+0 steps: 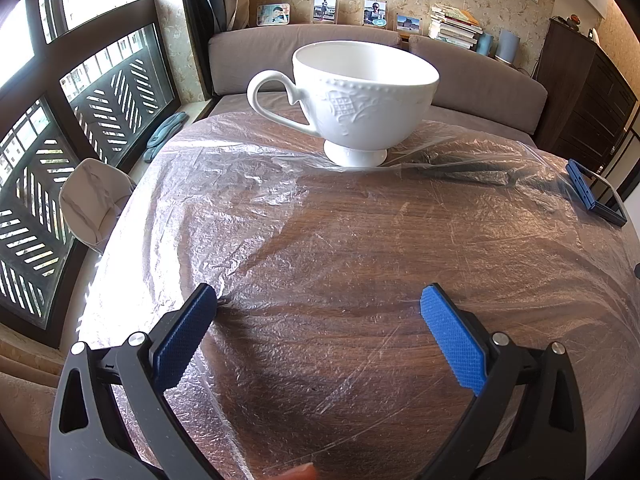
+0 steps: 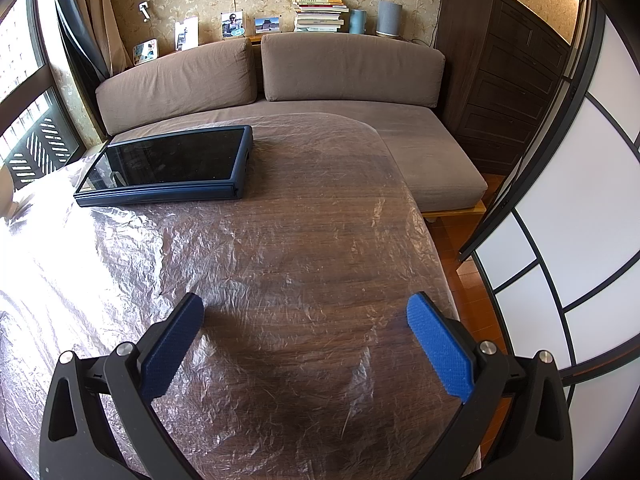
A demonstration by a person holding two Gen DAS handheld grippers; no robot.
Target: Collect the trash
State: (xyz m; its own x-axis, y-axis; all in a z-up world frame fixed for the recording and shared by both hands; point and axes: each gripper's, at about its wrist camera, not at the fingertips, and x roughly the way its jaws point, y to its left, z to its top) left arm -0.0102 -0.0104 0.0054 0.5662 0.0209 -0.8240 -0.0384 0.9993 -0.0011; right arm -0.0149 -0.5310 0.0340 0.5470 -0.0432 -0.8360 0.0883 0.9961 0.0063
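A thin, crinkled clear plastic sheet (image 1: 248,200) covers the wooden table; it also shows in the right wrist view (image 2: 120,248). My left gripper (image 1: 318,300) is open and empty, just above the sheet near the table's front. My right gripper (image 2: 304,304) is open and empty above the sheet near the table's right edge. A white embossed teacup (image 1: 360,100) stands on the sheet at the far side, well ahead of the left gripper. No loose trash shows apart from the sheet.
A blue-cased tablet (image 2: 168,164) lies on the sheet at the far left of the right wrist view; its edge shows in the left wrist view (image 1: 592,192). A brown sofa (image 2: 340,76) stands behind the table. A chair (image 1: 92,200) and windows are on the left.
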